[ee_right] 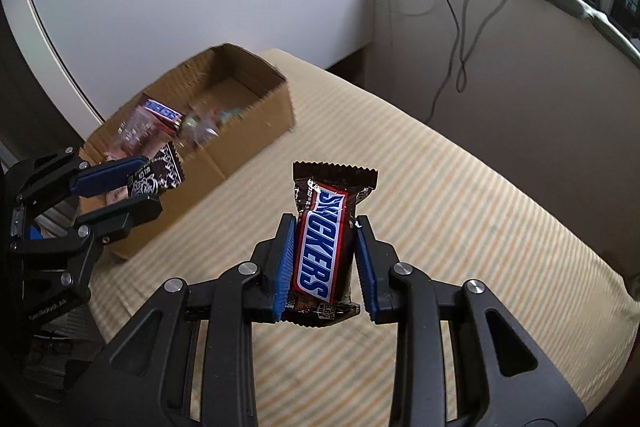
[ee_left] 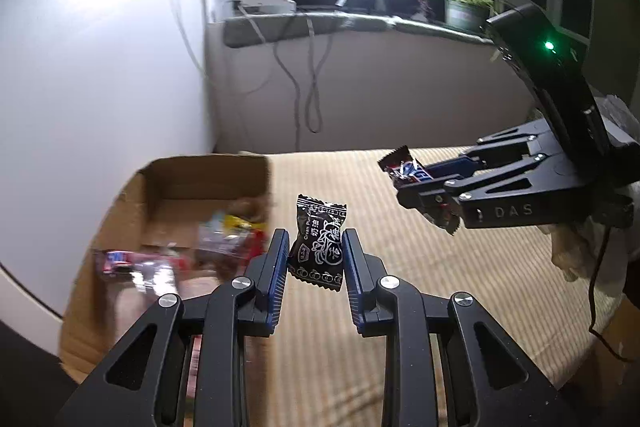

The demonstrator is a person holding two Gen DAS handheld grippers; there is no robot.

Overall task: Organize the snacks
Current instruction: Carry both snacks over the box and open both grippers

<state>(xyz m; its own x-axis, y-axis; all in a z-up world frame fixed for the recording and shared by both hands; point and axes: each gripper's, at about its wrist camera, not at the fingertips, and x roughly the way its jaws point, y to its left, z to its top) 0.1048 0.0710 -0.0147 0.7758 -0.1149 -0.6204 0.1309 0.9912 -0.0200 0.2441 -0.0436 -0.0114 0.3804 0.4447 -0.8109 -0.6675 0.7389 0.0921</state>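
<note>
Your left gripper (ee_left: 316, 251) clamps one crinkled black foil candy (ee_left: 318, 241); your right gripper (ee_right: 325, 261) clamps one glossy Snickers bar (ee_right: 322, 247). The open corrugated cardboard box (ee_right: 256, 115) sits at 10 o'clock.

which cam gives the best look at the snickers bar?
Right wrist. The Snickers bar sits centre frame, logo readable, clamped between the right gripper pads. Left wrist shows it only small and side-on at the right gripper's tips, label unreadable; there the left gripper holds a black candy.
</note>
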